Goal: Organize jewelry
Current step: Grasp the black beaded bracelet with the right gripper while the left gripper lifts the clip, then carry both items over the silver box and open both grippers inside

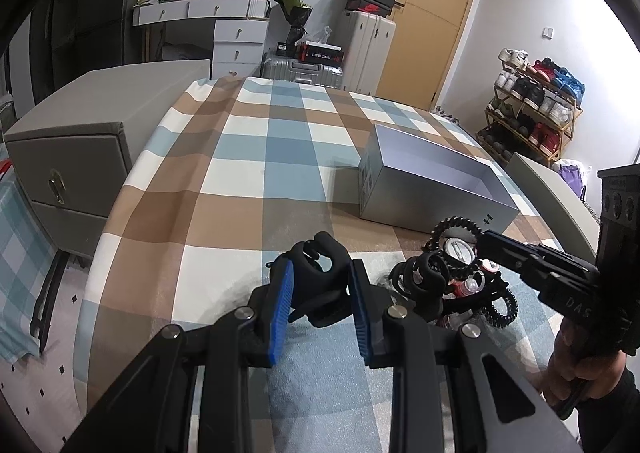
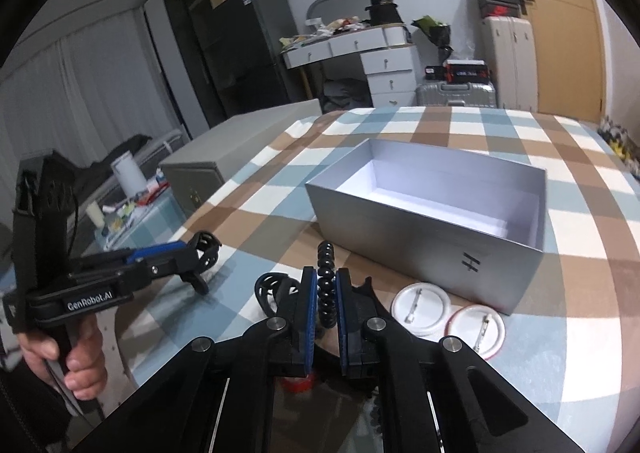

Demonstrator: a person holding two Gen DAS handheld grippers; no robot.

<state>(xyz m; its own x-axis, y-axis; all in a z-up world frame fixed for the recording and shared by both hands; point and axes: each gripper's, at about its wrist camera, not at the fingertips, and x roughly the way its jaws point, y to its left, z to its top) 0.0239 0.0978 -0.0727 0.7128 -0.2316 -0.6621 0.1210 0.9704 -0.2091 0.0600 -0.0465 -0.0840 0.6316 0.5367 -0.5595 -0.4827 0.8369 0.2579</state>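
My left gripper (image 1: 320,285) is shut on a black hair claw clip (image 1: 320,265), held just above the checked tablecloth; it also shows in the right wrist view (image 2: 204,253). My right gripper (image 2: 326,293) is shut on a black beaded bracelet (image 2: 325,285). In the left wrist view the right gripper (image 1: 486,239) reaches into a pile of black coil bands and clips (image 1: 452,273). An open silver box (image 2: 432,213) stands just beyond, empty inside; it also shows in the left wrist view (image 1: 432,181). Two white pin badges (image 2: 448,317) lie face down before it.
Another black claw clip (image 2: 272,289) lies left of my right gripper. The round table (image 1: 248,157) has a checked cloth. A grey cabinet (image 1: 80,157) stands at its left, a white chair back (image 1: 548,189) at its right. Suitcases, a dresser and a shoe rack stand behind.
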